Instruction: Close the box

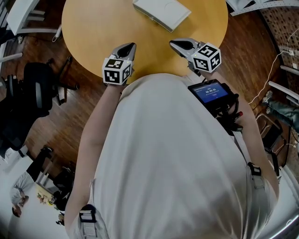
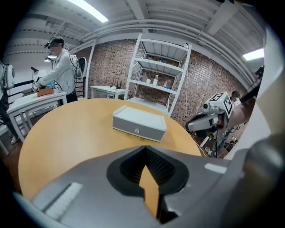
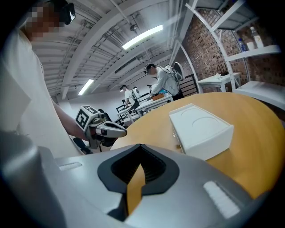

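Observation:
A flat white box (image 1: 161, 11) lies on the far part of the round wooden table (image 1: 93, 28), lid down, with a small clasp on its front (image 2: 136, 130). Both grippers hover over the table's near edge, short of the box and apart from it. My left gripper (image 1: 127, 48) is shut with nothing between its jaws, and its tips meet in its own view (image 2: 144, 148), pointing at the box (image 2: 139, 124). My right gripper (image 1: 179, 45) is shut and empty too (image 3: 140, 146), with the box (image 3: 201, 129) ahead on its right. Each gripper shows in the other's view (image 2: 208, 119) (image 3: 101, 127).
A black office chair (image 1: 39, 88) stands left of the table. A white shelf rack (image 2: 156, 75) stands behind the table before a brick wall. Other people (image 2: 60, 67) work at a table (image 2: 26, 100) at the back. A phone-like device (image 1: 212, 92) hangs on the person's chest. Cables (image 1: 271, 74) lie at right.

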A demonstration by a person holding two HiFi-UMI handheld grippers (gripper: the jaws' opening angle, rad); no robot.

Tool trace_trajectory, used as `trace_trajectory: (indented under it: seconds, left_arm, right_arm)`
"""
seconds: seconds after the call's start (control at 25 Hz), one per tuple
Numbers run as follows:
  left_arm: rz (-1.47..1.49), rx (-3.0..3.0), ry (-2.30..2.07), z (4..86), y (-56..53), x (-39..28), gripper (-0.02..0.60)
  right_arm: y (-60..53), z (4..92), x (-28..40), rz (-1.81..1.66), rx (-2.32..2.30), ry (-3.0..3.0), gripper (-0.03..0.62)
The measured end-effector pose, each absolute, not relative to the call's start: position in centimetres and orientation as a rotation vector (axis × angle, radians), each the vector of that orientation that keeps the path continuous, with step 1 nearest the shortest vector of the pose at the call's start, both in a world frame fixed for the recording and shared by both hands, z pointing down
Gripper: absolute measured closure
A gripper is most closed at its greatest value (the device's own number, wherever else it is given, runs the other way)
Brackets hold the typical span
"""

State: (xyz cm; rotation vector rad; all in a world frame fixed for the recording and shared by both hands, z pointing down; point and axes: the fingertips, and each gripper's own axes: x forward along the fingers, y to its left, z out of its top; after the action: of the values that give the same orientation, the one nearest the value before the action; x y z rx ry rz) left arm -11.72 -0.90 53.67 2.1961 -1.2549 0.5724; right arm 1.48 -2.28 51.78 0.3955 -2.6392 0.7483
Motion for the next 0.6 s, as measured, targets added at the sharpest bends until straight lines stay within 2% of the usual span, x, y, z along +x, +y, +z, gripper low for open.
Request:
trace_trajectory:
  seconds: [0.6]
  left_arm:
    - [0.578, 2.201, -1.24, 53.85, -1.4, -11.26, 0.581]
  right_arm:
    - [-2.77, 51.67, 1.71, 0.755, 0.419, -2.64, 0.594]
